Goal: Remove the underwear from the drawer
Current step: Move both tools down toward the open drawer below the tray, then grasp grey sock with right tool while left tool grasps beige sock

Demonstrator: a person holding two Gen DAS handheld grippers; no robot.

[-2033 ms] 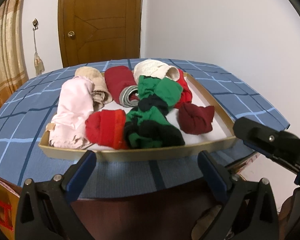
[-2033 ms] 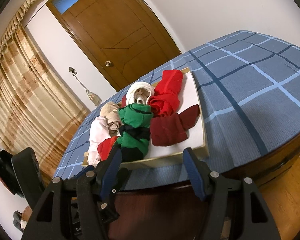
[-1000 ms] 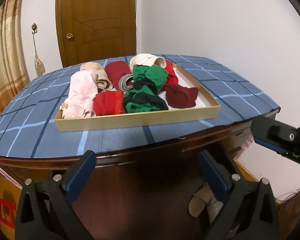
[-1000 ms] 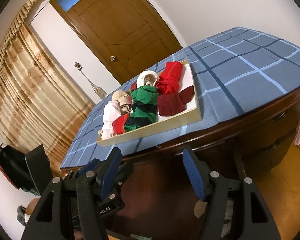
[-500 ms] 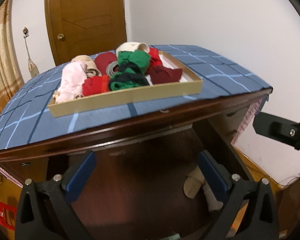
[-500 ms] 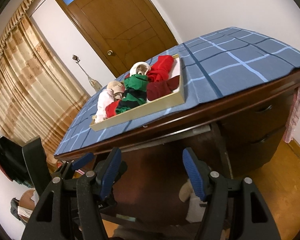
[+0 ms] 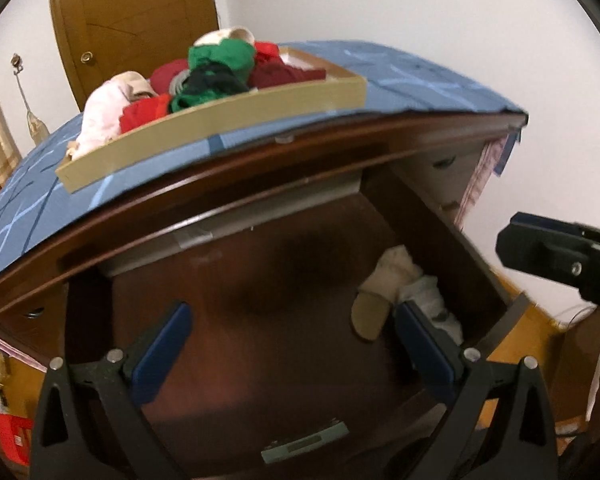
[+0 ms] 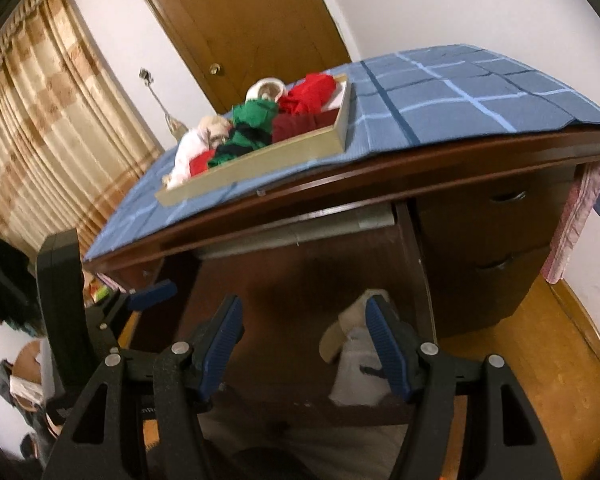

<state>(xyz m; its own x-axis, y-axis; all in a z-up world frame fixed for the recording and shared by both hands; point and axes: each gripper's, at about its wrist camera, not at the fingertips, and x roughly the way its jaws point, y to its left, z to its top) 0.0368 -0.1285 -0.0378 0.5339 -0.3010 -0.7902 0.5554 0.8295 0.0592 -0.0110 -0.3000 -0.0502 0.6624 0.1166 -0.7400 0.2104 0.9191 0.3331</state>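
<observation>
A shallow tan drawer tray (image 7: 220,128) lies on the blue checked tablecloth (image 7: 420,76) and holds several rolled pieces of underwear: pink (image 7: 108,108), red (image 7: 144,114), green (image 7: 220,56) and dark red (image 7: 284,74). My left gripper (image 7: 292,344) hangs below the desk edge, well short of the tray, open with nothing between its blue pads. In the right wrist view the same tray (image 8: 260,160) sits up and to the left, with the green underwear (image 8: 256,120) in it. My right gripper (image 8: 304,340) is also open and empty, facing the dark kneehole. The left gripper (image 8: 152,294) shows beside it.
The dark wooden desk (image 7: 260,168) has closed drawers on its right side (image 8: 500,216). Pale slippers (image 7: 380,296) lie on the floor under it. A pink cloth (image 8: 576,216) hangs off the right corner. Behind stand a brown door (image 7: 132,20) and tan curtains (image 8: 60,120).
Both grippers have sunk and drawn back from the tray, which now sits high in both views. The desk's front and kneehole fill the middle. The jaws kept their width.
</observation>
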